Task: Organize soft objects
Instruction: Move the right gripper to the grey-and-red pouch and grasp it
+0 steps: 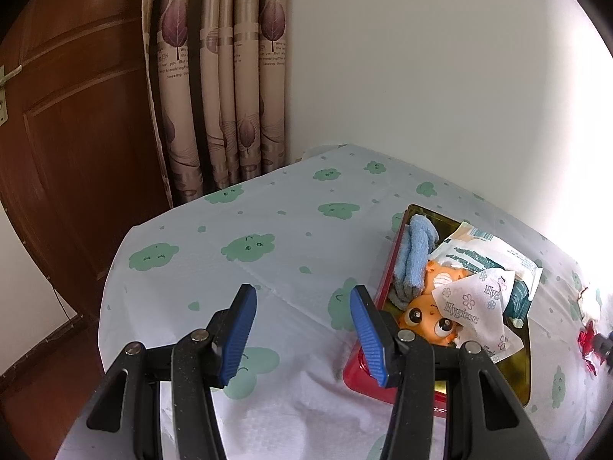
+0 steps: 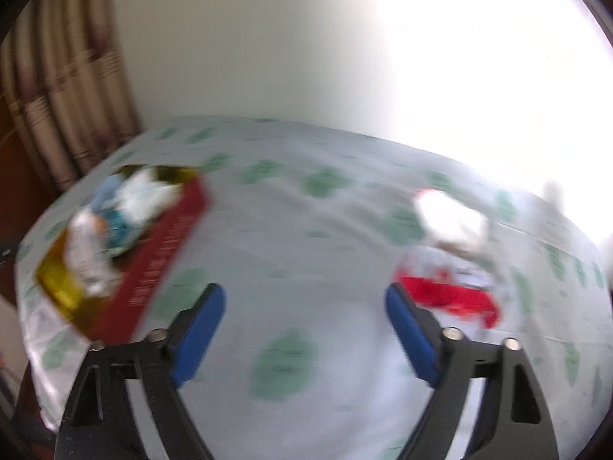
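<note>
Your red rectangular tin box [image 1: 387, 268] with gold lining sits on the green-cloud-print tablecloth [image 1: 268, 230], long axis running away toward the white wall [image 1: 421, 57] (right view blurred). It holds a folded blue towel [image 1: 417, 253], orange big-eyed toy [image 1: 425, 318], and tissue packs [image 1: 479, 295]. Your left gripper [image 1: 302, 326] and right gripper [image 2: 306, 329] both gape, empty.

The word "Hygiene" is printed in grey letters on a white tissue [image 1: 473, 303] with small flower outlines, lying in the red tin [image 1: 387, 264] at about 3 o'clock in the left wrist view; part of the same word repeats near the tissue's upper edge. The beige curtain [image 1: 214, 76] at 11 o'clock carries small lines of print beneath its leaf motifs, too tiny to read. Light lettering along the tin's red side [image 2: 161, 253] in the right wrist view is blurred beyond reading.
</note>
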The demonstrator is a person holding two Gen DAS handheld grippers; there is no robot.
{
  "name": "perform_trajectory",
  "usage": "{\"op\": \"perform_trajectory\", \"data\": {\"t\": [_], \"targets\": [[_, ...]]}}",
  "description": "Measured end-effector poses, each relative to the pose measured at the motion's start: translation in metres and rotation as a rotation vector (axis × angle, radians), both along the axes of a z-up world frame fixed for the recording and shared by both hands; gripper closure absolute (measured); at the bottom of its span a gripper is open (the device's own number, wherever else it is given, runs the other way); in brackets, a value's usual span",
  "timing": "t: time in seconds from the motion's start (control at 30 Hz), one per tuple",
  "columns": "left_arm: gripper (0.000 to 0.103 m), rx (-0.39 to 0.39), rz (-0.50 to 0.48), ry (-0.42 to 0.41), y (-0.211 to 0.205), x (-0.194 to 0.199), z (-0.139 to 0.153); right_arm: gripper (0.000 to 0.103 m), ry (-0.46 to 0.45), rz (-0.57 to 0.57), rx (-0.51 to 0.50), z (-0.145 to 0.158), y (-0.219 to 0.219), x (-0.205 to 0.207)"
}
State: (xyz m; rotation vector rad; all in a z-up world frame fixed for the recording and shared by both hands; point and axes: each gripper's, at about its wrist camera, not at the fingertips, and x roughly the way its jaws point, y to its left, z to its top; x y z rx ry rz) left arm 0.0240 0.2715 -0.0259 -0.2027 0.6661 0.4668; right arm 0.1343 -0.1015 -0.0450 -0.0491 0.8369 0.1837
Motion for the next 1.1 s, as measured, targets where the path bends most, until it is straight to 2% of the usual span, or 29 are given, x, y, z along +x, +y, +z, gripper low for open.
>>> {"op": "perform_trajectory", "data": {"t": [0.13,0.27,0.4,0.57,0.7,0.9,0.97,1.0,1.07,1.1], "targets": [[0.051,0.029,-0.03,0.0,-0.007,0.001,0.0,0.011,0.018,-0.101,-0.029,-0.012,-0.04,0.018],[0.051,0.06,-0.048,-0.005,-0.014,0.002,0.001,0.011,0.062,-0.172,-0.009,-0.031,-0.072,0.034],[0.051,0.014,-0.062,-0.011,-0.012,0.002,0.0,0.011,0.078,-0.205,-0.014,-0.046,-0.086,0.05],[0.051,0.044,-0.044,-0.009,-0.013,0.003,-0.001,0.011,0.095,-0.21,-0.007,-0.063,-0.091,0.07],[0.051,0.079,-0.041,0.019,-0.019,0.006,-0.005,0.011,0.074,-0.198,-0.006,-0.07,-0.09,0.074],[0.051,0.135,-0.067,0.031,-0.039,0.009,-0.002,0.03,0.055,-0.181,0.021,-0.075,-0.09,0.07],[0.051,0.144,-0.08,0.024,-0.047,0.009,0.003,0.044,0.043,-0.171,0.03,-0.072,-0.091,0.068],[0.051,0.149,-0.096,0.021,-0.053,0.009,0.006,0.047,0.037,-0.166,0.032,-0.071,-0.092,0.066],[0.051,0.154,-0.128,0.017,-0.067,0.012,0.014,0.064,0.027,-0.156,0.042,-0.069,-0.095,0.063],[0.051,0.152,-0.15,0.011,-0.074,0.015,0.018,0.067,0.021,-0.147,0.052,-0.067,-0.097,0.06]]}}
